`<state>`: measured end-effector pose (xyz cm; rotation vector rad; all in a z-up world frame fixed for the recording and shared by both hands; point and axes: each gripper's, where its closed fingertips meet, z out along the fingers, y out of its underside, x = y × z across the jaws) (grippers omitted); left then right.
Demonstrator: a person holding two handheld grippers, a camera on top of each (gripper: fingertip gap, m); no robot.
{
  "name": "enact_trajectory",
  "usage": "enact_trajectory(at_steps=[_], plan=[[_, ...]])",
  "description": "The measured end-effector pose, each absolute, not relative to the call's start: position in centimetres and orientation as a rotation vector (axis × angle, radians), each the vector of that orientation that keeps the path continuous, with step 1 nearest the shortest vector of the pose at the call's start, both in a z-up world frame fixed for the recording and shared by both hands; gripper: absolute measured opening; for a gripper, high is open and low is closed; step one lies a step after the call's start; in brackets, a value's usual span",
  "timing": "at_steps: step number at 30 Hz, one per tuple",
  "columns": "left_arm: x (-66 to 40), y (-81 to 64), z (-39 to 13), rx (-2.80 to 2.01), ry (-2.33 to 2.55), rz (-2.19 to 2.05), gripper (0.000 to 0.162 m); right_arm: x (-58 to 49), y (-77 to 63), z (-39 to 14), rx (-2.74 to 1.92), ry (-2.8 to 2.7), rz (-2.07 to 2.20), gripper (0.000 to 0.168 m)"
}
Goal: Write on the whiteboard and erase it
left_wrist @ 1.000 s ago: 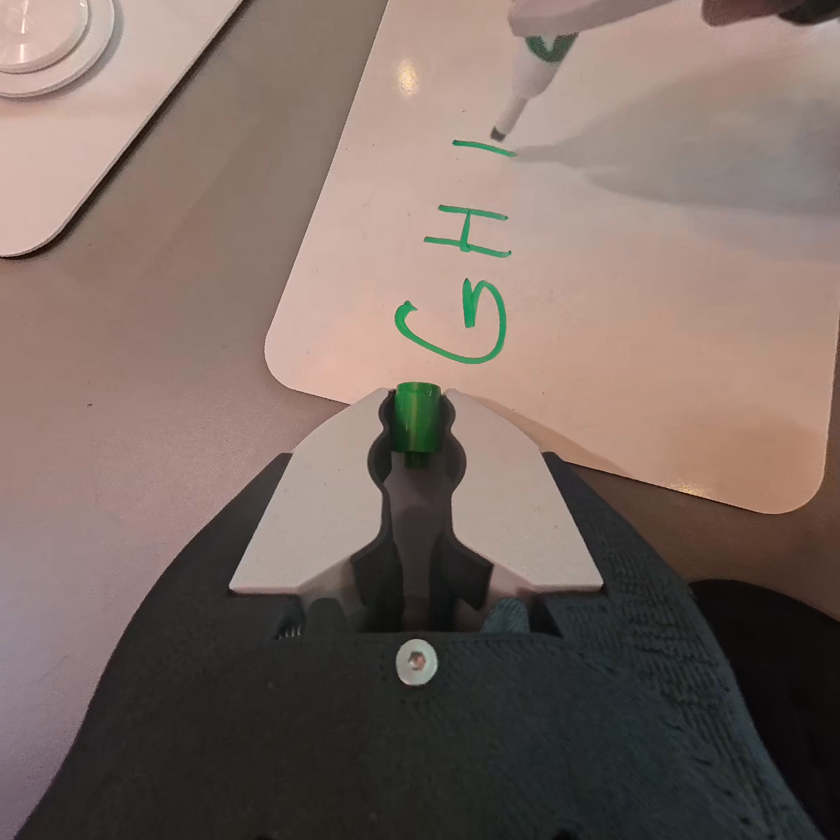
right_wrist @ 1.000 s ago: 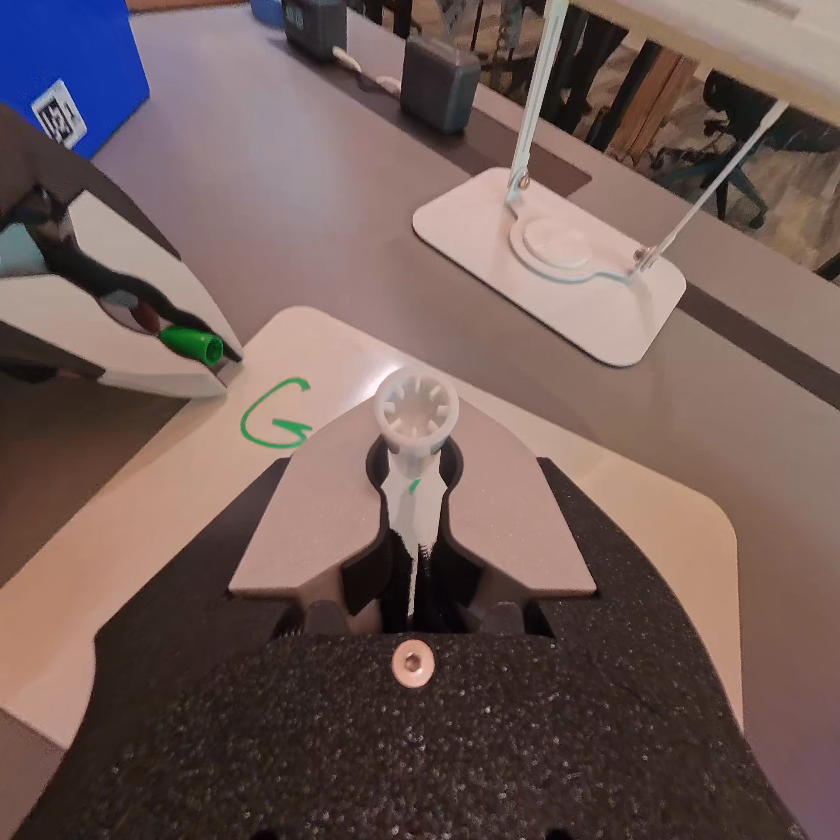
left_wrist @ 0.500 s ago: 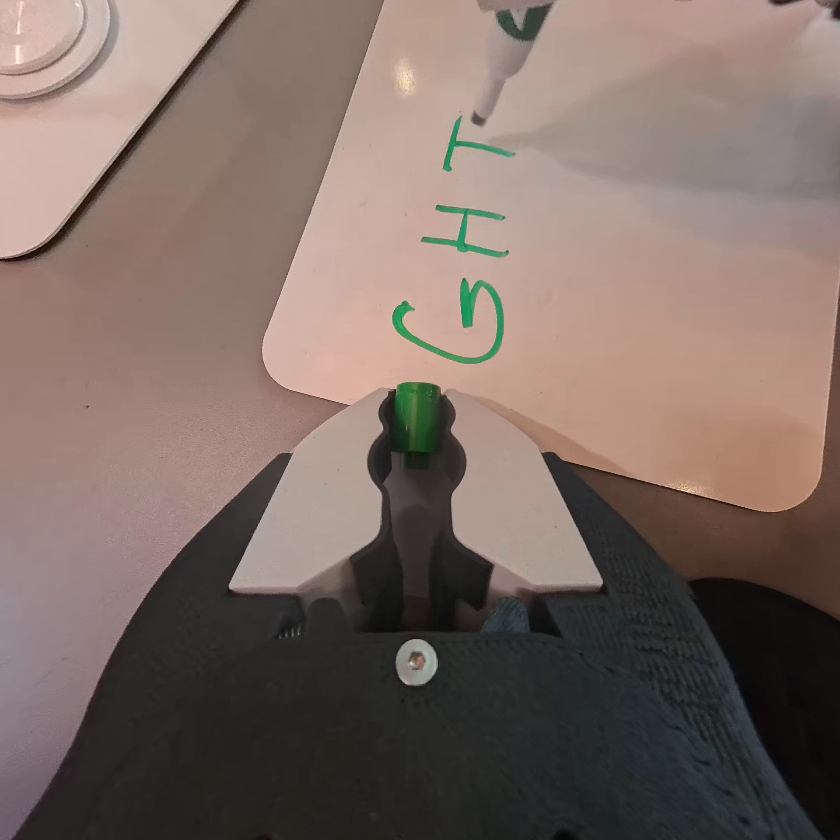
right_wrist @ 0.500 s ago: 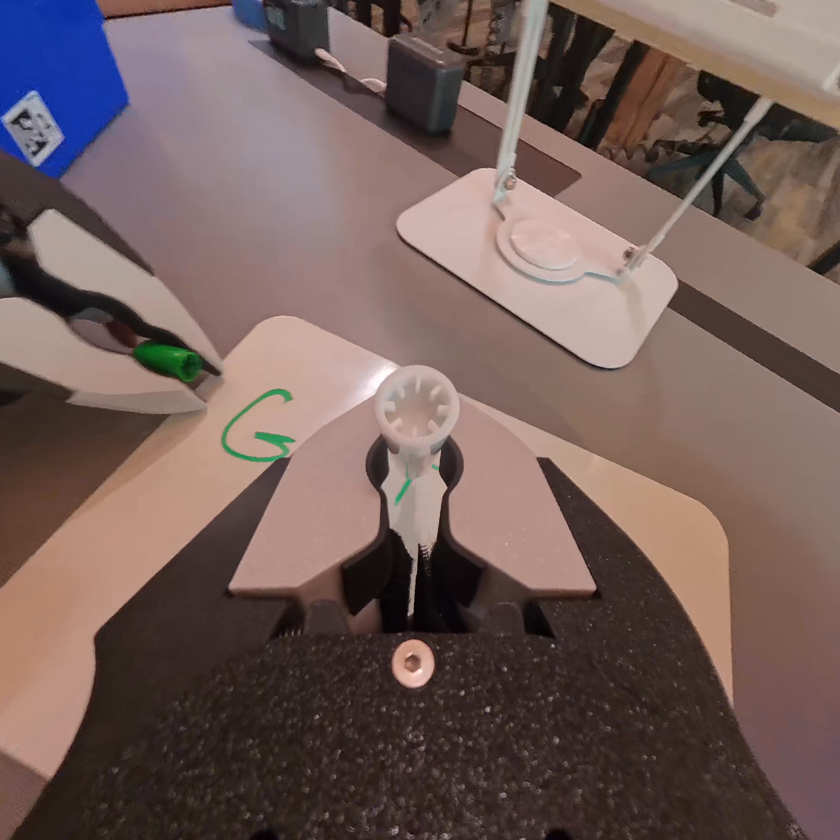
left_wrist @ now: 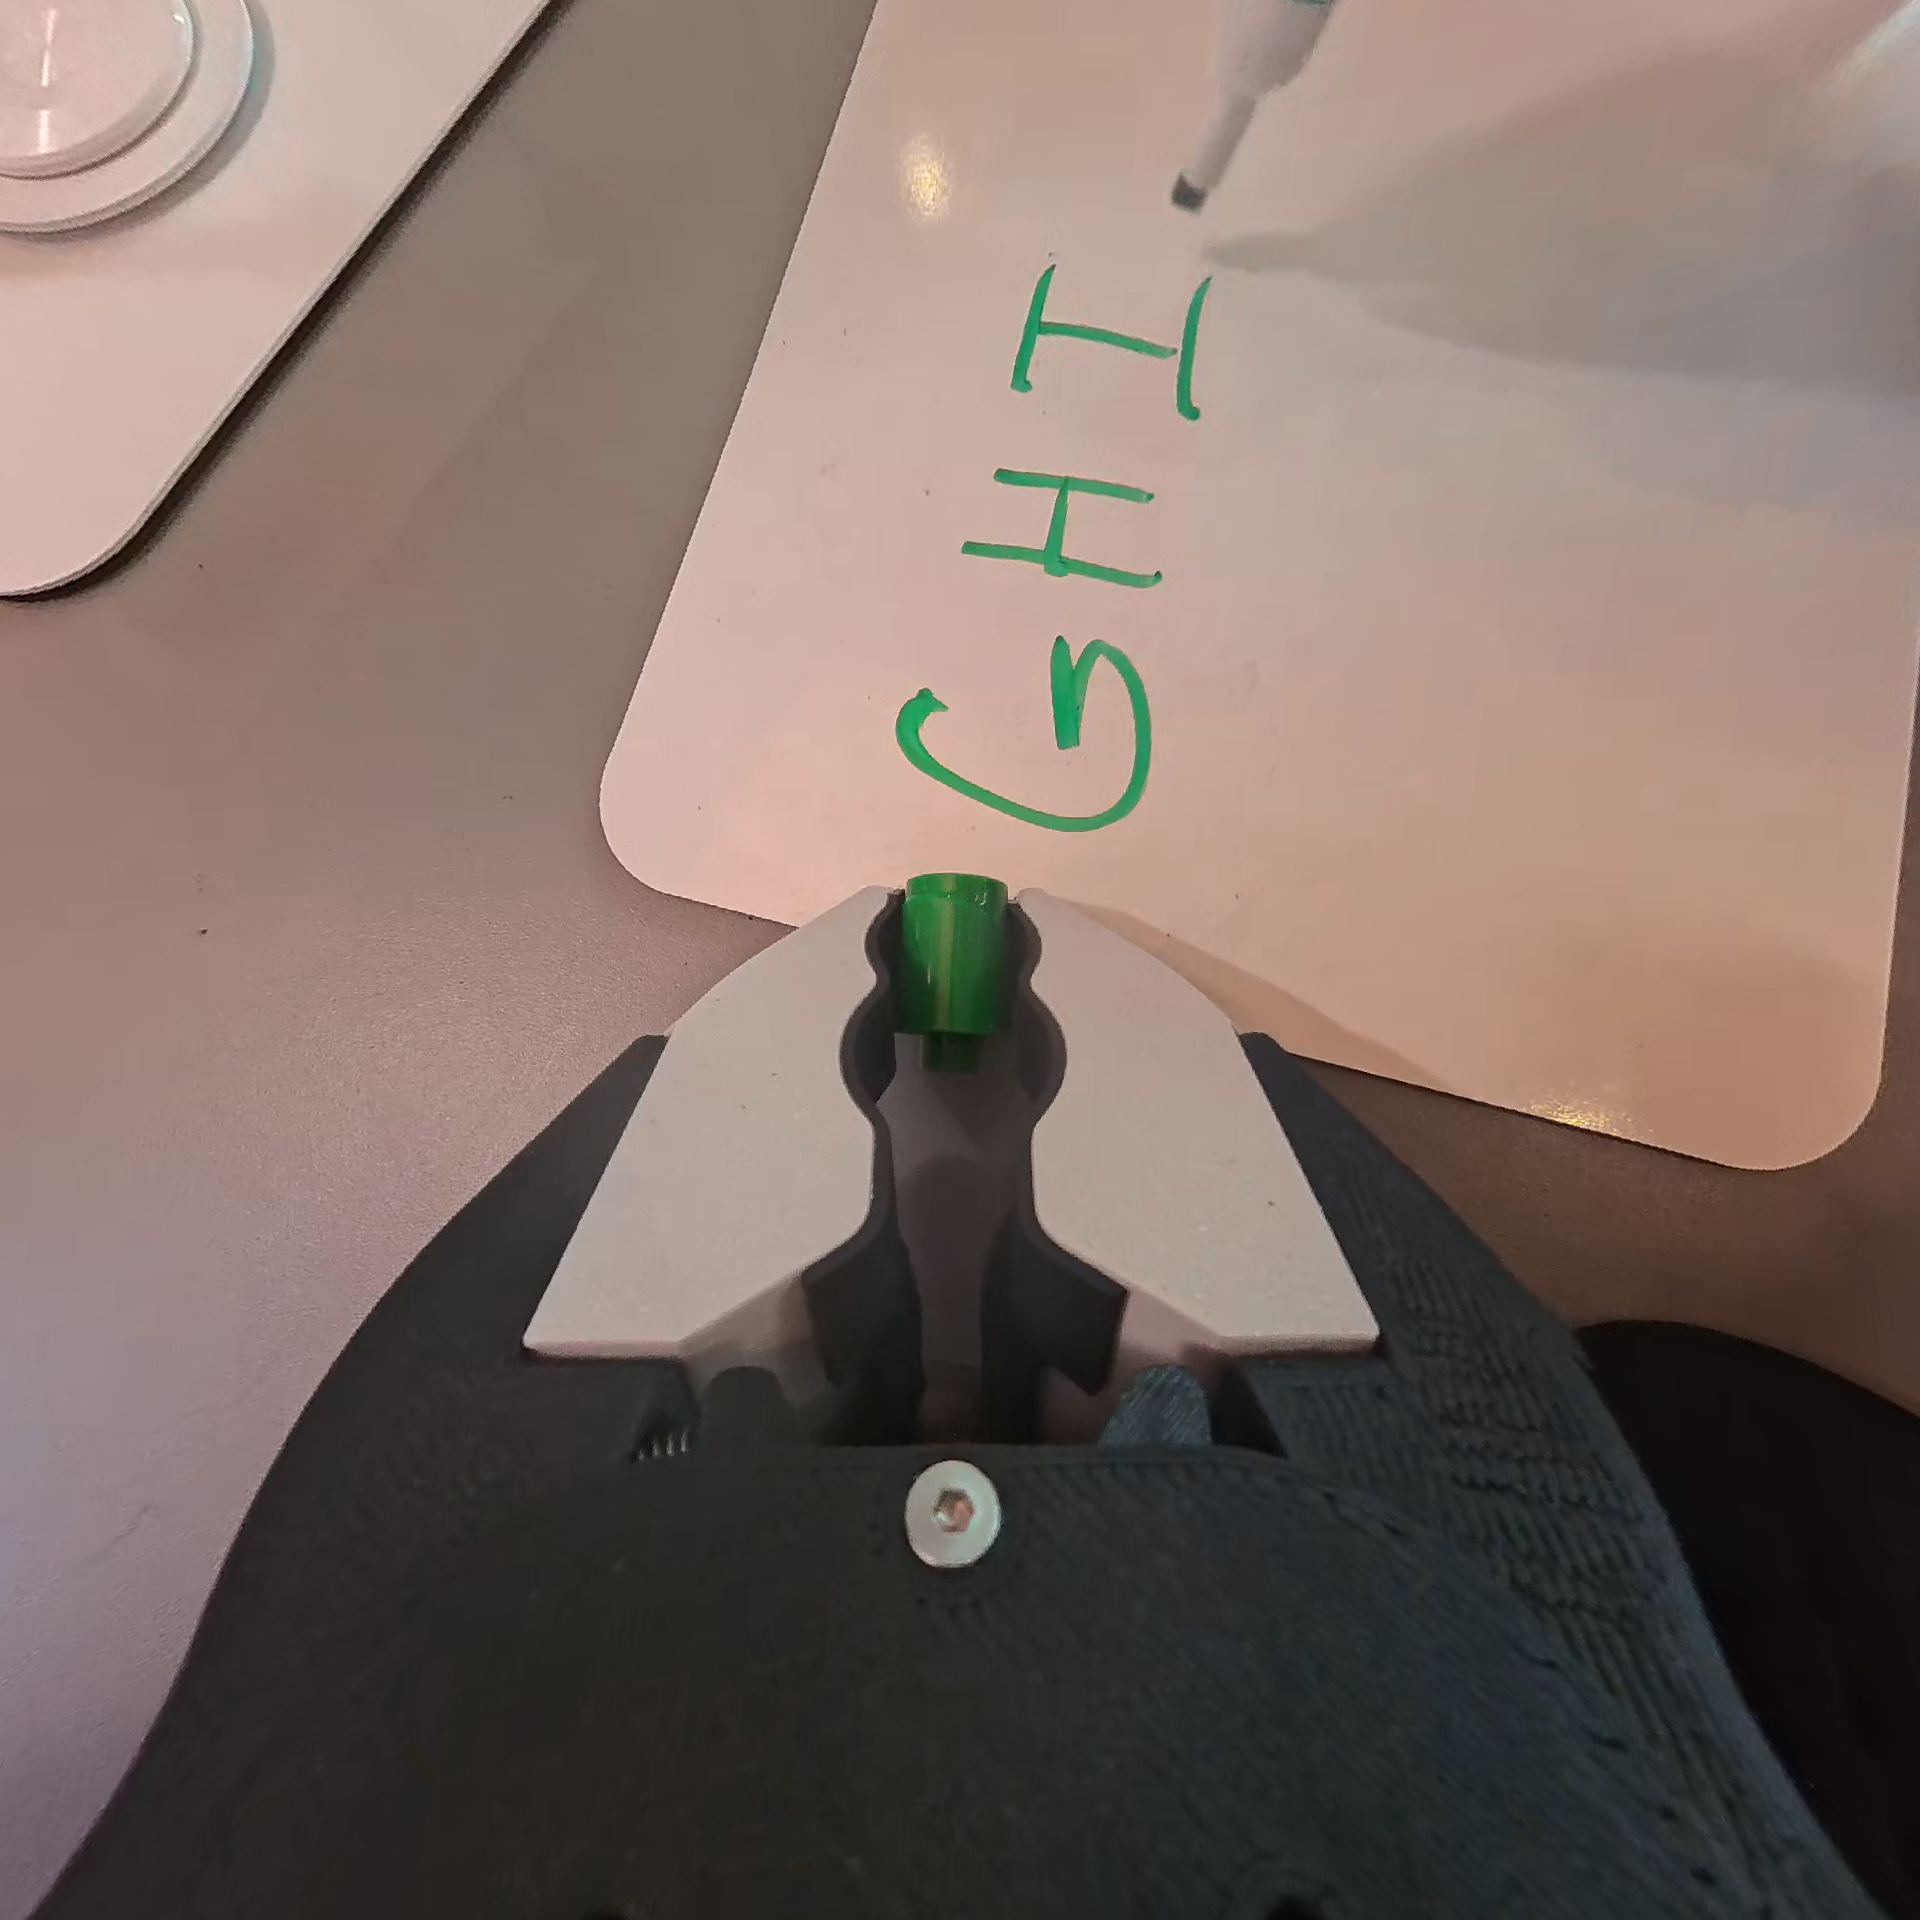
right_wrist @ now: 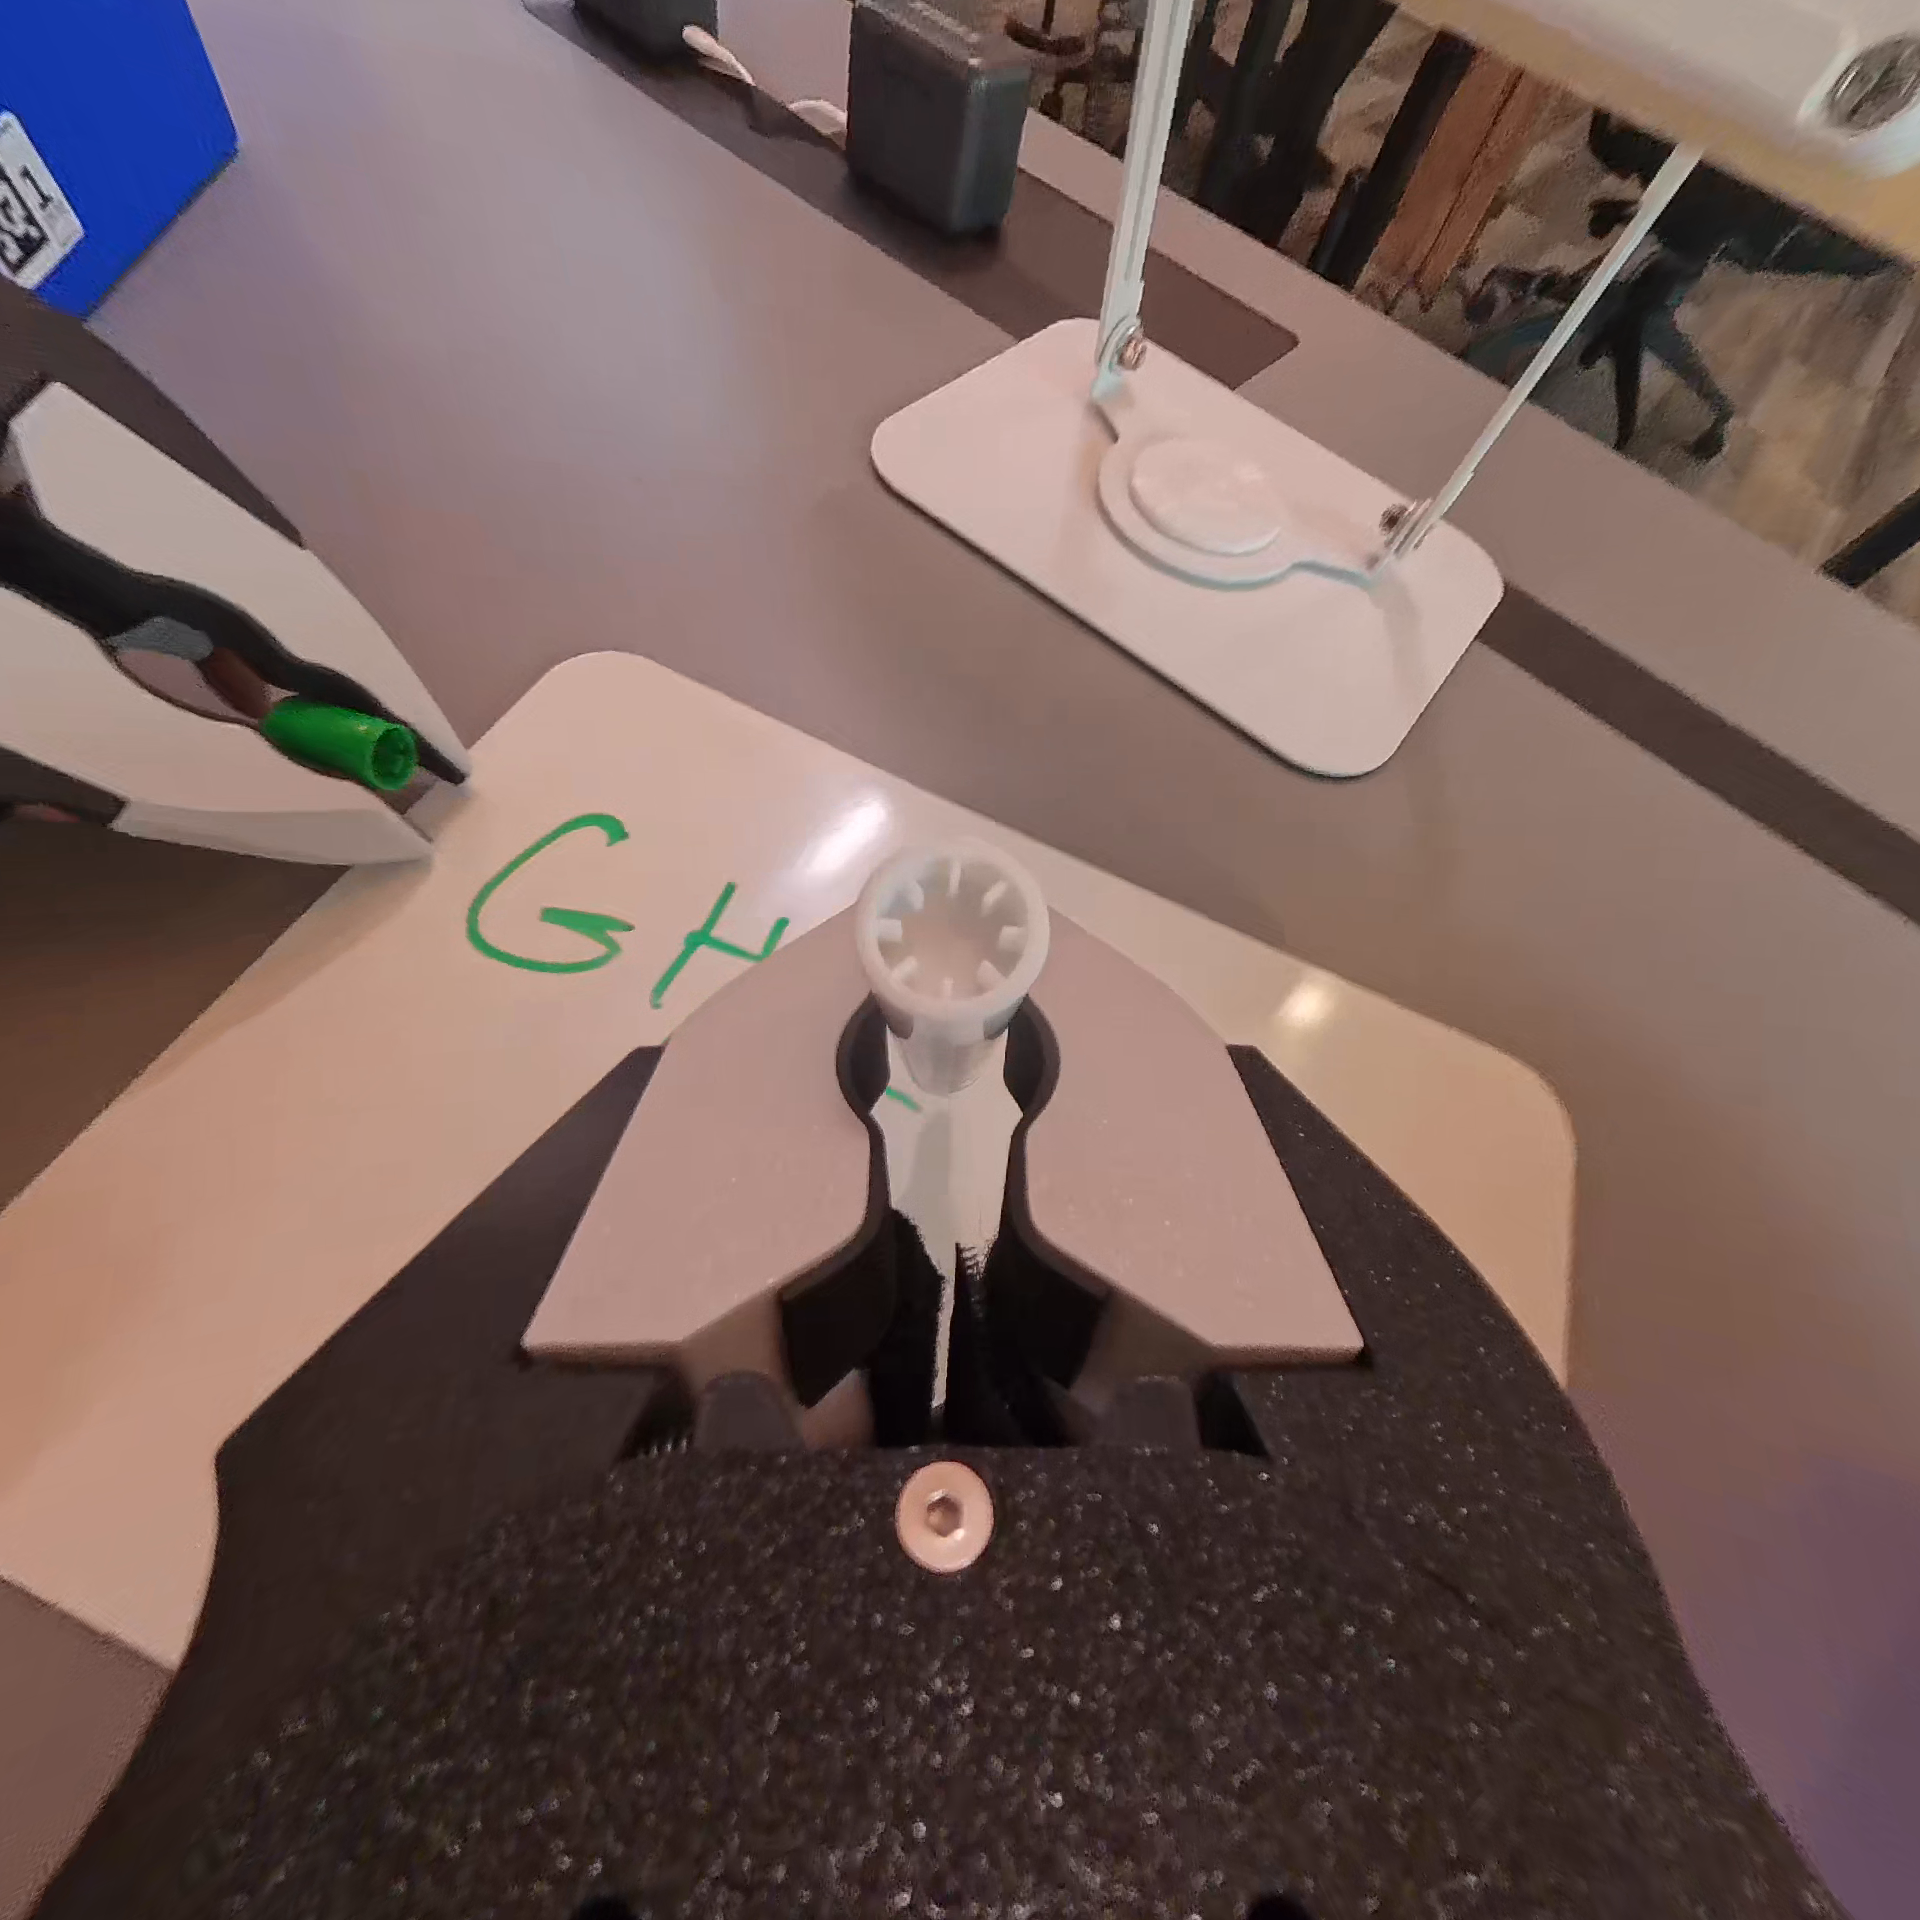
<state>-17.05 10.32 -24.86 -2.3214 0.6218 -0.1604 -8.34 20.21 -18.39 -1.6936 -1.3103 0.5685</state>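
Observation:
A white whiteboard (left_wrist: 1455, 644) lies flat on the grey table and bears green marks (left_wrist: 1081, 540). My left gripper (left_wrist: 956, 904) is shut on the green marker cap (left_wrist: 951, 961) at the board's near edge. My right gripper (right_wrist: 951, 997) is shut on the white marker (right_wrist: 951, 945), whose open back end faces the camera. In the left wrist view the marker's tip (left_wrist: 1195, 187) hangs just above the board past the last green mark. The left gripper (right_wrist: 416, 769) with the cap (right_wrist: 343, 748) and the whiteboard (right_wrist: 312, 1091) also show in the right wrist view.
A white lamp base (right_wrist: 1195, 561) with two thin rods stands on the table behind the board; it also shows in the left wrist view (left_wrist: 156, 260). A dark grey box (right_wrist: 935, 114) and a blue box (right_wrist: 94, 135) stand farther back. Across from one pair of fingers to the other is roughly 15 cm.
The right gripper finished the third green mark with a second cross stroke, then lifted the marker tip off the board and away. The left gripper stayed still with the cap.

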Motion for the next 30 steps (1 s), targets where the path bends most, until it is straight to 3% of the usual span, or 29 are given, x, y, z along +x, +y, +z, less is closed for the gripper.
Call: enact_trajectory(at_steps=[30], plan=[[-16.9, 10.3, -24.9, -2.317, 0.625, -0.175, 0.019, -10.2, 22.3, -19.3, -1.641, -1.412, 0.553, 0.018]])
